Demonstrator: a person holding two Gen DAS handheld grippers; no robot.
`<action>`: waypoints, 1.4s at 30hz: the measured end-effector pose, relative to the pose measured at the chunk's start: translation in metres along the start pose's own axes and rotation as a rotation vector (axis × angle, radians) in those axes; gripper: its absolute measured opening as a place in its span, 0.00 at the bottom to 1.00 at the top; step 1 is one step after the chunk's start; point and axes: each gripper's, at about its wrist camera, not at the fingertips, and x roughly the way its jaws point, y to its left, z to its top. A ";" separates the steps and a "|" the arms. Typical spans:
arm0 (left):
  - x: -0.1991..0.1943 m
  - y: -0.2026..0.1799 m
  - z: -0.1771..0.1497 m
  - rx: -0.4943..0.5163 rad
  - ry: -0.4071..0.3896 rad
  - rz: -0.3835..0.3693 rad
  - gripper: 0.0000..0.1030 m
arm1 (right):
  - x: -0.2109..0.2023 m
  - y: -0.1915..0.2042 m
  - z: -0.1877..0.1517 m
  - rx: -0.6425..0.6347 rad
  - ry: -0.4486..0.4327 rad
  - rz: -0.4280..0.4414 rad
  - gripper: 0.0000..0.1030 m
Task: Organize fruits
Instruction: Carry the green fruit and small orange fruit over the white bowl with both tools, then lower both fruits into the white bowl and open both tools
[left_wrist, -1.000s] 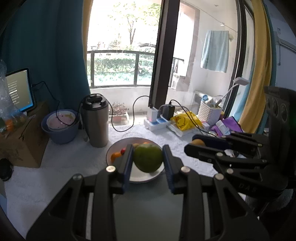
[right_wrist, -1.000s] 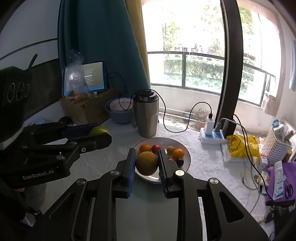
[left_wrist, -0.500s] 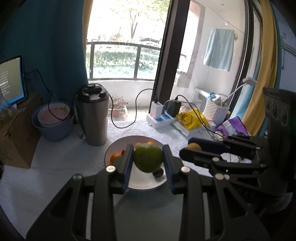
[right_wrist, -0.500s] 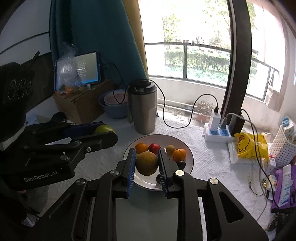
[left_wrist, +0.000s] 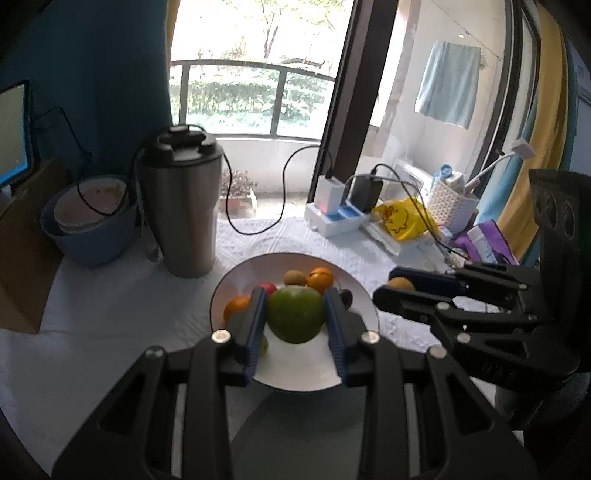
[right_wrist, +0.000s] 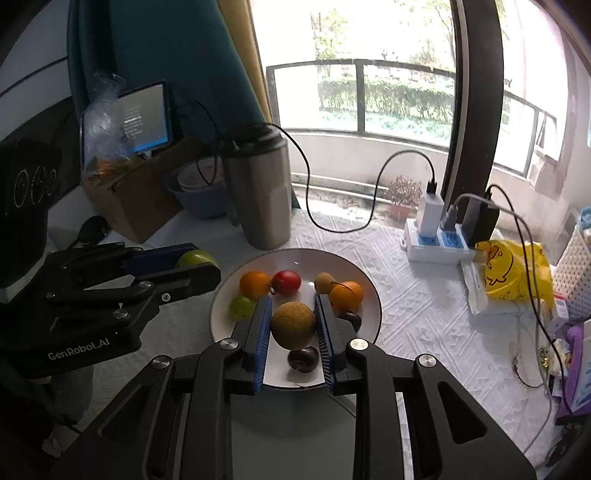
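My left gripper (left_wrist: 294, 317) is shut on a green apple (left_wrist: 294, 314) and holds it above the near part of a white plate (left_wrist: 236, 280). My right gripper (right_wrist: 293, 323) is shut on a round brown fruit (right_wrist: 293, 325) above the same plate (right_wrist: 365, 288). On the plate lie two oranges (right_wrist: 255, 283), a red fruit (right_wrist: 287, 282), a small green fruit (right_wrist: 242, 307), a kiwi (right_wrist: 323, 282) and dark fruits (right_wrist: 303, 360). Each gripper shows in the other's view: the right one (left_wrist: 400, 283) at the plate's right, the left one (right_wrist: 195, 260) at its left.
A steel tumbler (left_wrist: 181, 206) and a blue bowl (left_wrist: 92, 236) stand behind the plate on the left. A cardboard box (right_wrist: 136, 199) with a tablet (right_wrist: 146, 118) is further left. A power strip (right_wrist: 436, 243), cables, a yellow bag (right_wrist: 513, 269) and a white basket (left_wrist: 450, 203) crowd the right.
Both grippers have moved forward and down towards the plate with their fruits still held. The plate now looks larger and closer in both views.
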 end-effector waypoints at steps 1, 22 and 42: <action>0.004 0.001 0.000 -0.002 0.005 -0.002 0.32 | 0.004 -0.002 0.000 0.003 0.007 0.001 0.25; 0.081 0.015 -0.021 -0.018 0.169 -0.040 0.32 | 0.073 -0.023 -0.024 0.068 0.131 0.050 0.25; 0.058 0.000 -0.040 0.042 0.204 -0.098 0.33 | 0.068 -0.019 -0.024 0.065 0.130 0.038 0.25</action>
